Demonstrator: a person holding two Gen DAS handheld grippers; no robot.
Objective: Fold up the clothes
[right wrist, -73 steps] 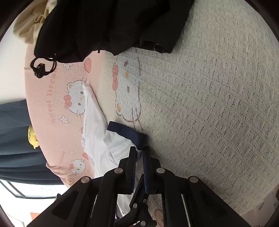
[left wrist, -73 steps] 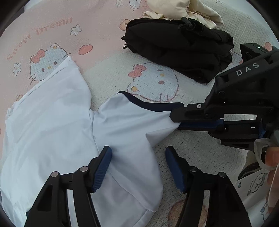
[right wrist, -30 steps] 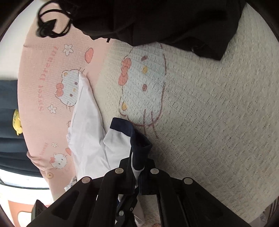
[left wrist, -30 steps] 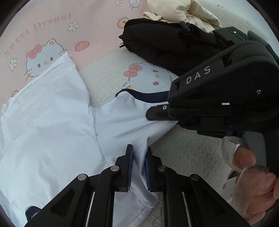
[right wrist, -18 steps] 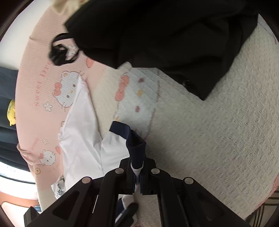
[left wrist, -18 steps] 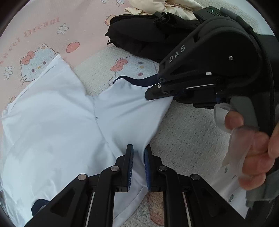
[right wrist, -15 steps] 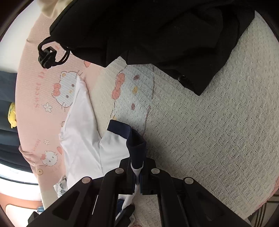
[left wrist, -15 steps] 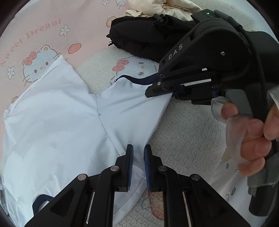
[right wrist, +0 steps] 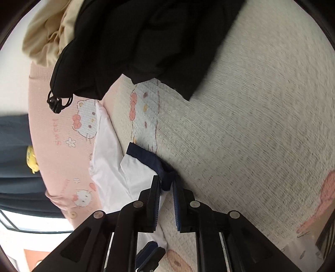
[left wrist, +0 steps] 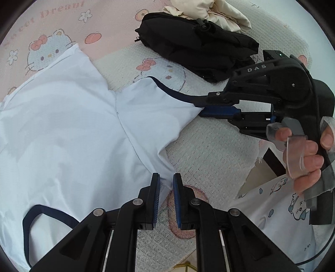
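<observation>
A white T-shirt (left wrist: 69, 125) with navy trim lies spread on the Hello Kitty bedspread (left wrist: 209, 159). My left gripper (left wrist: 166, 184) is shut on the shirt's side edge just below the armpit. The short sleeve (left wrist: 155, 110) stretches to the right, to where my right gripper (left wrist: 201, 105), held by a hand (left wrist: 303, 154), meets its navy cuff. In the right wrist view my right gripper (right wrist: 166, 184) has its jaws opening. The navy cuff (right wrist: 150, 157) is still bunched between them, loosely.
A black garment (left wrist: 199, 48) lies behind the sleeve, with a cream garment (left wrist: 209, 12) piled beyond it. The bed edge with a printed sheet (left wrist: 278, 213) is at the lower right. A dark curtain (right wrist: 14, 150) and a window are past the bed's pink border.
The left gripper, open at first, shut on the shirt's side. The right gripper pulled the sleeve out to the right and flatter, and its jaws have now parted a little around the cuff.
</observation>
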